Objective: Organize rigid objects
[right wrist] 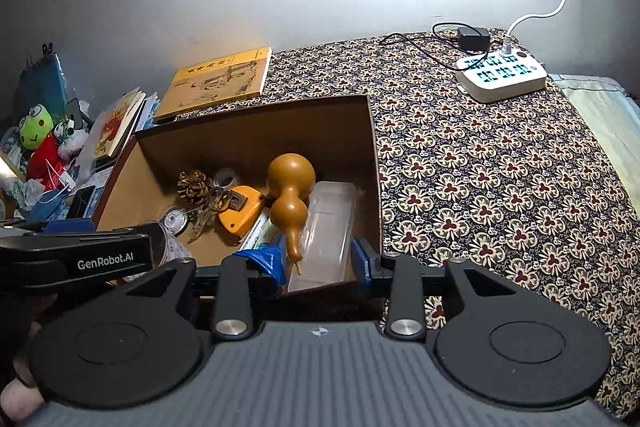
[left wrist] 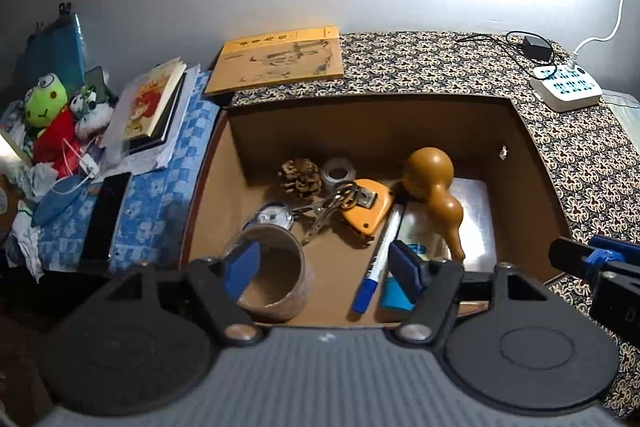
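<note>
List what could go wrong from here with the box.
1. The gourd leans on the clear case; lifting either could topple it onto the tape measure.
2. Both grippers, left and right, hang open over the crowded box and may collide.

Tan gourd (right wrist: 289, 195), pinecone (right wrist: 194, 185), orange tape measure (right wrist: 240, 213) inside cardboard box (right wrist: 256, 131)

An open cardboard box (left wrist: 532, 147) sits on a patterned cloth (right wrist: 480, 167). Inside it, a gourd (left wrist: 436, 187) leans against a flat case (left wrist: 476, 211) at the right side. Left of the gourd lie a tape measure (left wrist: 368, 207), keys (left wrist: 340, 197) and a pinecone (left wrist: 301, 178). A book (left wrist: 280, 61) lies behind the box; a power strip (right wrist: 502, 77) lies behind it to the right.
</note>
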Tool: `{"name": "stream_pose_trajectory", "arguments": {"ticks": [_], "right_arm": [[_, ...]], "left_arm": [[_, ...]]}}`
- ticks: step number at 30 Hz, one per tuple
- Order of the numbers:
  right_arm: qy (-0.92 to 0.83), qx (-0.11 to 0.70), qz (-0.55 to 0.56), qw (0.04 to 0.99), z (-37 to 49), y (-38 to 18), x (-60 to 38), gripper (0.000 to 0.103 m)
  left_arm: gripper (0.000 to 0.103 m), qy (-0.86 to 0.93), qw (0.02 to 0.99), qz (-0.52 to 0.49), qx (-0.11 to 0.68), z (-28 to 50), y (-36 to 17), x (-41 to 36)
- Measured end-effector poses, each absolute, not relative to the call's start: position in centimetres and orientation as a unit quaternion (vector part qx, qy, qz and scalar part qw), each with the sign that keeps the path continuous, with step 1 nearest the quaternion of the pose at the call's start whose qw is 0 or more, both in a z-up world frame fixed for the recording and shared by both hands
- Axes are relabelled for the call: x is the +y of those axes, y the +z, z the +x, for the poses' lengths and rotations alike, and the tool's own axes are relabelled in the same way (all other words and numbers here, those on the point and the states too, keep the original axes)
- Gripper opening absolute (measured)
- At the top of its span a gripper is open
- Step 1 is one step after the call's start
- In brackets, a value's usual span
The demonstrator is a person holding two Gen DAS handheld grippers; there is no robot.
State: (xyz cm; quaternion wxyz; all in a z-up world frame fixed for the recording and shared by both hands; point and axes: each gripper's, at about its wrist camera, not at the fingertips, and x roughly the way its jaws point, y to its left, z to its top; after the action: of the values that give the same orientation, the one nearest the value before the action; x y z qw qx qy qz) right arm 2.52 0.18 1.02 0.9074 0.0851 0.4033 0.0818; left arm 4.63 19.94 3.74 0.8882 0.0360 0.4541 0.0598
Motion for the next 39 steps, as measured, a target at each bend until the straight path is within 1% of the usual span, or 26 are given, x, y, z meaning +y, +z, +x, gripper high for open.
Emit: {"name": "stream_pose_trajectory", "arguments": {"ticks": [5, 10, 39], "right_arm": [[0.065, 0.37, 0.079, 0.923, 2.5, 1.0, 1.5, 0.018], [0.056, 0.359, 0.07, 0.929, 2.9, 0.6, 2.3, 0.017], [0.066, 0.354, 0.061, 0.931, 5.7, -2.2, 3.6, 0.017]], "left_arm": [[0.071, 0.056, 0.888, 0.04, 0.454, 5.4, 3.0, 20.8], [0.072, 0.051, 0.889, 0.042, 0.453, 5.9, 2.5, 21.2], [0.072, 0.063, 0.881, 0.039, 0.467, 8.6, -0.7, 22.5]]}}
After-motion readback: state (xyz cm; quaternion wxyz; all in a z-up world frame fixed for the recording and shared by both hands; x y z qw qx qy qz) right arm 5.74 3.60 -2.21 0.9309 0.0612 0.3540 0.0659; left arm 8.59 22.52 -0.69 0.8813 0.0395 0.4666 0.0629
